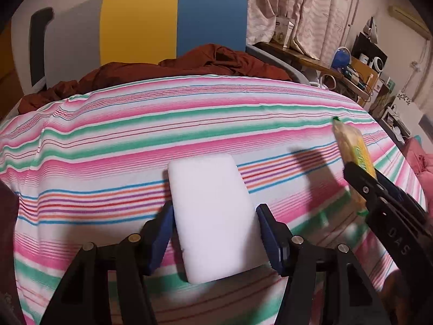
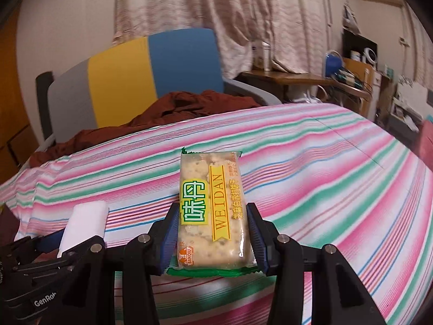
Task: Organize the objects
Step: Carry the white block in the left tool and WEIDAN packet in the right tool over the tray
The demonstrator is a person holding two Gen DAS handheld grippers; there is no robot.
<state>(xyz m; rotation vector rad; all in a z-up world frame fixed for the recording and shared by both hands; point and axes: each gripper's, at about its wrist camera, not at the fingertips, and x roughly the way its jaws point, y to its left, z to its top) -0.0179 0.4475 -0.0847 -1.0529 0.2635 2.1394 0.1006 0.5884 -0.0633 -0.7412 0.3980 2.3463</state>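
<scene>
A white foam block (image 1: 211,216) sits between the blue pads of my left gripper (image 1: 213,211), which is shut on its two long sides just above the striped cloth (image 1: 108,140). In the right wrist view the same block (image 2: 86,219) pokes out of the left gripper (image 2: 78,239) at the lower left. My right gripper (image 2: 213,214) is shut on a clear biscuit packet (image 2: 213,211) with a yellow and green label, held lengthwise above the cloth. From the left wrist view that packet (image 1: 351,146) and the right gripper (image 1: 365,187) appear at the right edge.
The striped cloth (image 2: 324,176) covers a wide flat surface. Behind it lies a rumpled rust-brown fabric (image 1: 189,65) against a chair back (image 1: 140,21) in grey, yellow and blue. A cluttered wooden shelf (image 1: 351,73) and curtains stand at the far right.
</scene>
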